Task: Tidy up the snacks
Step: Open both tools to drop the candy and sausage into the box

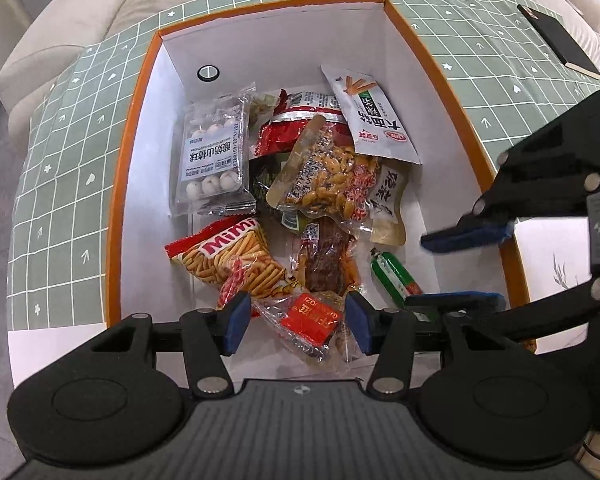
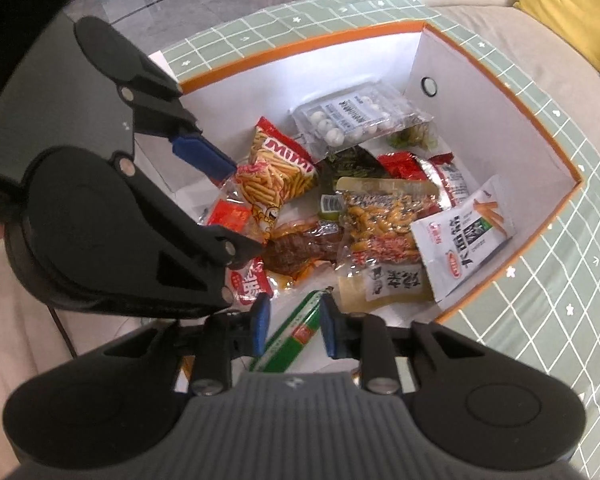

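**Both grippers low in the snack box, snacks being let go**

Left wrist view: the left gripper (image 1: 296, 322) stands open astride a red-labelled clear packet (image 1: 314, 320), pads clear of it. The packet lies in the orange-rimmed box (image 1: 118, 200).

Right wrist view: the right gripper (image 2: 294, 330) straddles the green sausage stick (image 2: 296, 334), jaws parted, apparently just loose. Next, I judge: lift clear, fetch more.

Between the left claw (image 1: 296, 322) pads lies a clear packet with a red label (image 1: 314, 316), flat on the box (image 1: 140, 184) floor. Just beyond it sit the Mimi stick bag (image 1: 236, 260) and a dark brown meat pack (image 1: 326, 264). A green sausage stick (image 2: 296, 332) lies slanted between the right claw (image 2: 294, 328) pads, untouched. Farther off rest a white-ball tray (image 1: 212, 160) and a white pouch (image 1: 370, 116).
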